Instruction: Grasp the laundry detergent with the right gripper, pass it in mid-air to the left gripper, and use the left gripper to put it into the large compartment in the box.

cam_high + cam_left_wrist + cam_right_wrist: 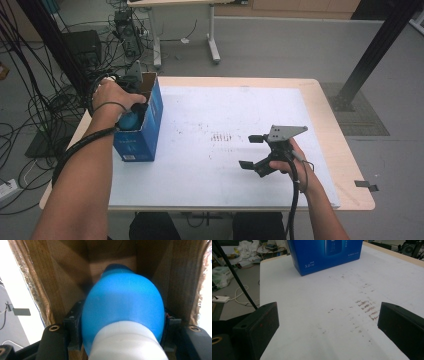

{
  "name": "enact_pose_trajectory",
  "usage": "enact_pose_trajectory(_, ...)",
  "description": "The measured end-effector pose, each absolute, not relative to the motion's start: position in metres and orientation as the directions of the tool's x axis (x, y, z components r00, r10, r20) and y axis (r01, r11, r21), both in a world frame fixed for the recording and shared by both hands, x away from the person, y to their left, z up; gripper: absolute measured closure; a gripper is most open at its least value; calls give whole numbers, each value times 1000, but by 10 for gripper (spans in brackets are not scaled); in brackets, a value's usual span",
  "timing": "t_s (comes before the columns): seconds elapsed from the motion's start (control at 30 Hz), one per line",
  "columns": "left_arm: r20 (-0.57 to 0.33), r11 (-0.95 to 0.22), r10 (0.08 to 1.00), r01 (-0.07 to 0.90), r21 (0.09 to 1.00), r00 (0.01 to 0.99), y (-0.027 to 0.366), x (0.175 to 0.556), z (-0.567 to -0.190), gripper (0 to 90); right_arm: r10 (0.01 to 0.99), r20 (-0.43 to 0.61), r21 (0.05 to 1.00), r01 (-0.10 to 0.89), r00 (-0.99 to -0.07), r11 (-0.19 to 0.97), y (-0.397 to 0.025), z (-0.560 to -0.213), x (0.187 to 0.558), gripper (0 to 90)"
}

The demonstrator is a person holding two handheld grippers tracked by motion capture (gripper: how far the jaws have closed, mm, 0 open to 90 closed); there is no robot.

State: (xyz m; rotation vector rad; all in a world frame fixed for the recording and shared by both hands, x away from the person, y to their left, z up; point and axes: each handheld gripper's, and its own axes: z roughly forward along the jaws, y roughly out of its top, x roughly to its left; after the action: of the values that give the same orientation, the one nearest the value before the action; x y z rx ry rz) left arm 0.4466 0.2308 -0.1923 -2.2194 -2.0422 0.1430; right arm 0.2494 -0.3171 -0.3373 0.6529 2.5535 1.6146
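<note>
- a blue bottle with a white collar (123, 307) is clamped between the jaws of the left tongs (122, 337) and is seen deep inside an open blue carton (141, 125), whose brown cardboard walls surround it in the left gripper view.
- the carton is stood near the left edge of the white-covered desk (235, 165), and in the high view the left hand (115, 97) is seen over its open top.
- the step in hand is judged to be the passing of the bottle through the carton's mouth; whether it is going in or coming out cannot be told.
- the right tongs (253, 151) are held apart and empty, low over the desk and well apart from the carton; nothing lies between their jaws (324, 322).
- for a clean move, the bottle is best kept in line with the carton's long axis, so that the jaws are not caught on the torn flap edges at either side.
- the grip is best kept firm on the rounded body, since a smooth curved surface is likely to slip.
- the carton is likely to tip or slide if dragged by the bottle; it could be steadied with the free right tongs against its outer face.
</note>
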Motion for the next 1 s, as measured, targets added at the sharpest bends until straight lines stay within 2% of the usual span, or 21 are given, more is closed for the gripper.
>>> enact_pose_trajectory(1.0, 10, -76, 997, 985, -156, 78, 233, 447, -192, 375, 379, 176, 876, 320, -909, 361, -319, -337, 249, 38)
